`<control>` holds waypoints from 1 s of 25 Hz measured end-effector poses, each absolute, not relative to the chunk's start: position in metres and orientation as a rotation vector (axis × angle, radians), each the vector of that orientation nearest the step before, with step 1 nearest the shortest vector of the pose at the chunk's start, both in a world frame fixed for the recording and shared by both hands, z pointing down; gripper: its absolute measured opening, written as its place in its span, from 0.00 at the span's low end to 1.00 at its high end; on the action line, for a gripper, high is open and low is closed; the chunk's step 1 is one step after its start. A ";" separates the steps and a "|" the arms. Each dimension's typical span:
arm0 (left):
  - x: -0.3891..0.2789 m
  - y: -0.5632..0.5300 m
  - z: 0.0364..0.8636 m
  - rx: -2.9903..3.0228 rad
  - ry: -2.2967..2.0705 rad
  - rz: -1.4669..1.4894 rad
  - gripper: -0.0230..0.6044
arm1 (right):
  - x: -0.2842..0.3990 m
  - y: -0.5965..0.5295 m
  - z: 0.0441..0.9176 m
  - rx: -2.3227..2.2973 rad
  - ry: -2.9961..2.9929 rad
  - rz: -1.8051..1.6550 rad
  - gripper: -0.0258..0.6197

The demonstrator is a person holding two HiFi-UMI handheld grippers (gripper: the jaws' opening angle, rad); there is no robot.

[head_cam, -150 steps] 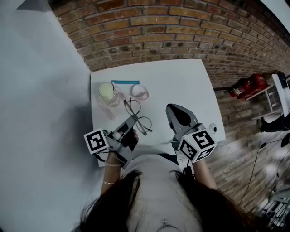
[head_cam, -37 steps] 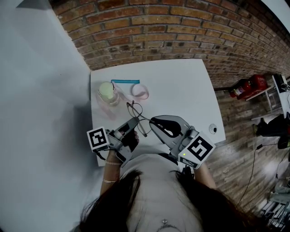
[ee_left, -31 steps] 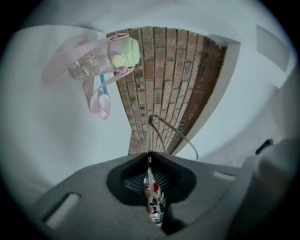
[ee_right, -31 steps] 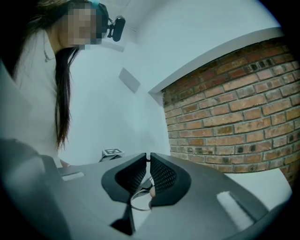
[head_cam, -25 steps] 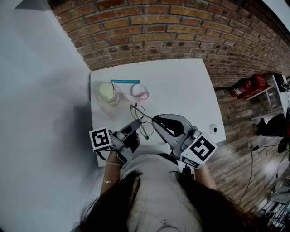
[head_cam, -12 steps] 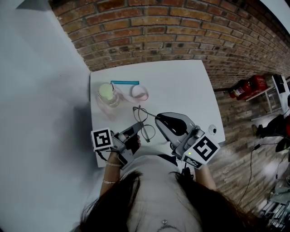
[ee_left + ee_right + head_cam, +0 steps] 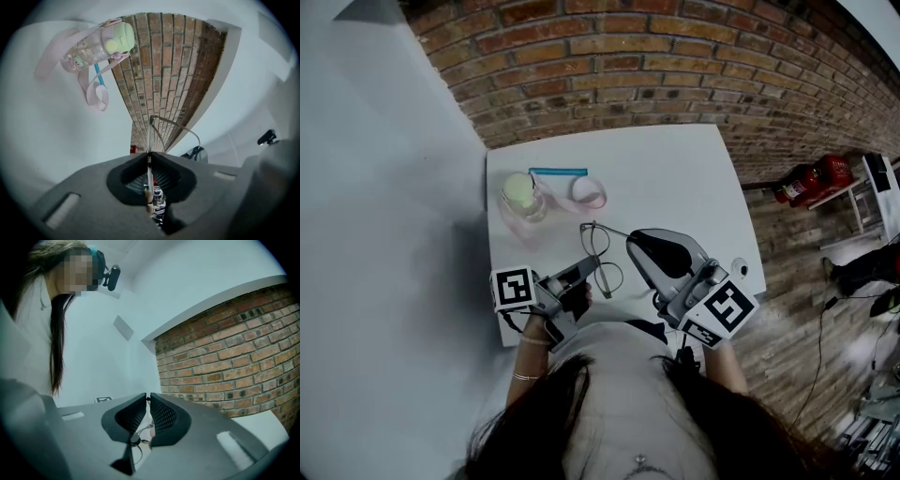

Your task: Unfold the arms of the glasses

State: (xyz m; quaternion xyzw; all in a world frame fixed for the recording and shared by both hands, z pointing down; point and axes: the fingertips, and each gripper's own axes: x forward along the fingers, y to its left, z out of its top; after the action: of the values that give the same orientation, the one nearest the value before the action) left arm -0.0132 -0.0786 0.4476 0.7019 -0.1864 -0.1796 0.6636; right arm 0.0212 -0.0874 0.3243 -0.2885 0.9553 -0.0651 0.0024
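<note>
The white square table (image 7: 675,178) is the biggest thing here. My right gripper (image 7: 631,242) is next. It is to the right of the clear pink bottle with a pale green lid (image 7: 522,195) and closer to me. Its jaws are pressed almost together, and I think they pinch the tip of one arm of the glasses. My left gripper (image 7: 581,274) is a little right of the bottle and closer to me too. Its jaws are squeezed tight on the thin rim.

The thin dark wire glasses (image 7: 602,258) sit between my two grippers, just right of the bottle and nearer me. The front with the two round lenses runs long-ways from far away toward me. The arm (image 7: 607,232) starts at the far end of the front. It points away from the bottle, to my right gripper. I cannot tell if the other arm is folded.

To do this well, I should hold my left gripper very still. My right one should swing in a slow curve around the hinge, not tug straight out. The wire looks thin and might bend, so I should stop when the arm feels stiff.
</note>
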 end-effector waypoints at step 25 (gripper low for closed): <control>0.003 -0.068 0.452 1.629 -0.364 -0.308 0.07 | 0.039 -0.101 0.320 -0.989 2.940 -0.220 0.09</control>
State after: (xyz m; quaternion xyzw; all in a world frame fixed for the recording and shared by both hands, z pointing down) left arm 0.0026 -0.0678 0.4520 0.7200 -0.1611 -0.1361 0.6611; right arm 0.0393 -0.1014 0.3198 -0.3180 0.9453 -0.0708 0.0158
